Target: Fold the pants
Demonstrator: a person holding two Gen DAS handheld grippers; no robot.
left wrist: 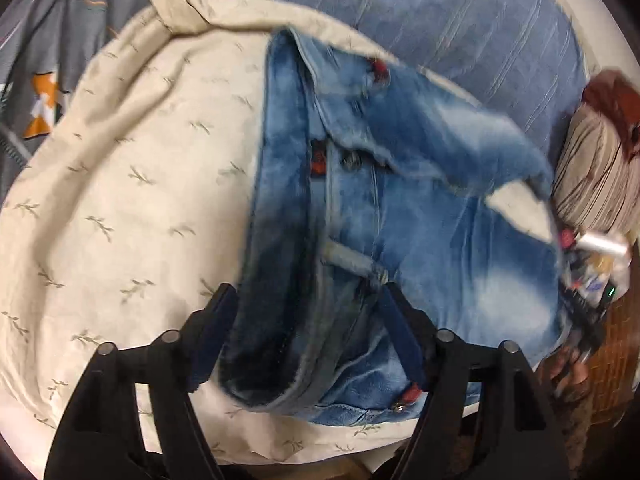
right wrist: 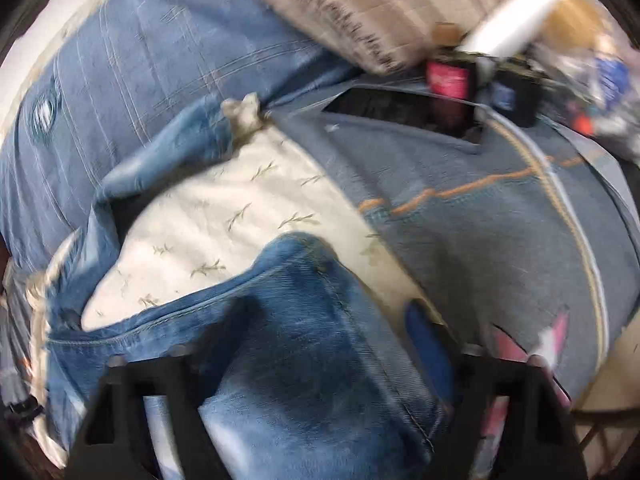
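Both grippers, left [left wrist: 308, 312] and right [right wrist: 332, 320], stood spread with the faded blue denim pants [left wrist: 400, 216] bunched between their fingers on the cream leaf-print sheet [left wrist: 132, 184], the pants' length running far-right from the left gripper.

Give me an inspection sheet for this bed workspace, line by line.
Surface: cream leaf-print sheet over a blue bedspread, rumpled.
Job's things: blue jeans, bunched, not yet folded flat.
Clutter: striped pillow; bottles and a white tube at the bed's edge; grey patterned cloth.
Grippers: left gripper and right gripper both have denim between wide-spread fingers; grip cannot be told.
Cables: nothing seen.
Surroundings: blurred, unclear.
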